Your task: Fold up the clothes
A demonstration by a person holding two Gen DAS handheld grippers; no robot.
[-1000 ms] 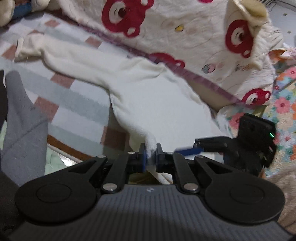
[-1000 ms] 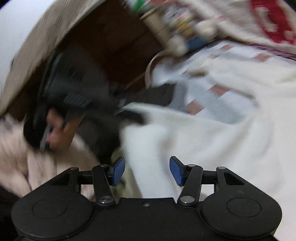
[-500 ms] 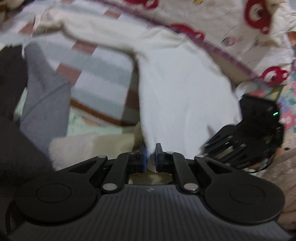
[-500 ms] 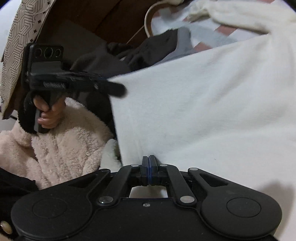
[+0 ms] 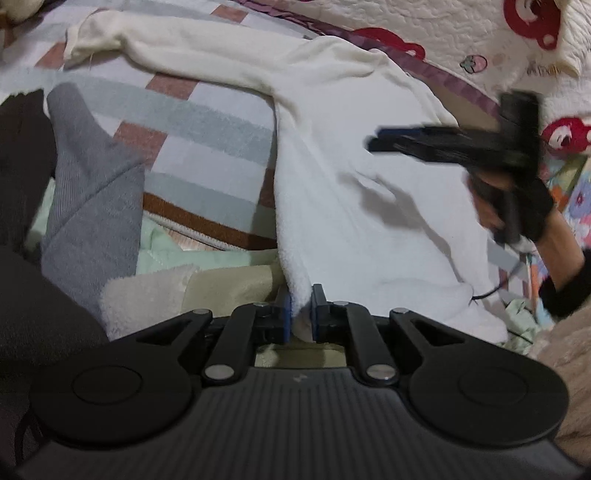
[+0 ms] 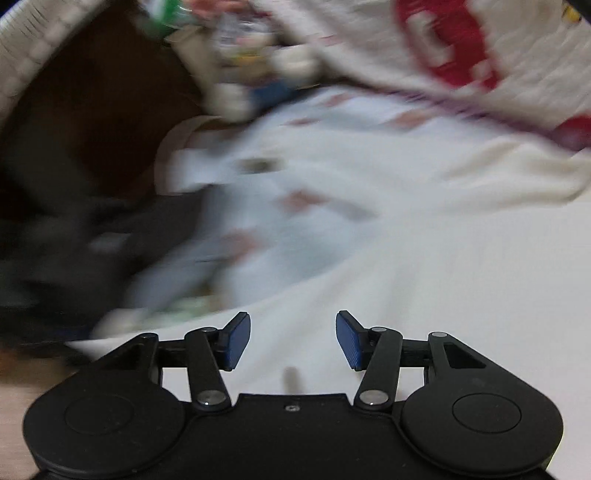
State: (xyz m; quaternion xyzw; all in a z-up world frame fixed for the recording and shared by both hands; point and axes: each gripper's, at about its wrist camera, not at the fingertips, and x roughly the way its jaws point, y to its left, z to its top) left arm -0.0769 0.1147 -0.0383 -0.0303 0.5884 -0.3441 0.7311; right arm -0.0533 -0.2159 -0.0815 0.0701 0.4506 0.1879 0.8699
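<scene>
A cream-white long-sleeved top (image 5: 354,155) lies spread over a striped blanket (image 5: 199,133), one sleeve stretched to the upper left. My left gripper (image 5: 300,314) is shut on the top's near hem corner. My right gripper (image 6: 293,341) is open and empty, hovering over the white fabric (image 6: 424,266); its view is motion-blurred. In the left wrist view the right gripper (image 5: 376,138) shows blurred above the top's right side, held by a gloved hand.
A grey garment (image 5: 88,192) and dark clothing (image 5: 22,155) lie at the left. A cream quilt with red bear prints (image 5: 461,33) lies behind the top. Pale green bedding (image 5: 207,254) and a floral cover (image 5: 576,199) lie around it.
My right gripper was shut on the top's hem half a second ago; now it is open and has swung up over the garment. My left gripper keeps its hold.
</scene>
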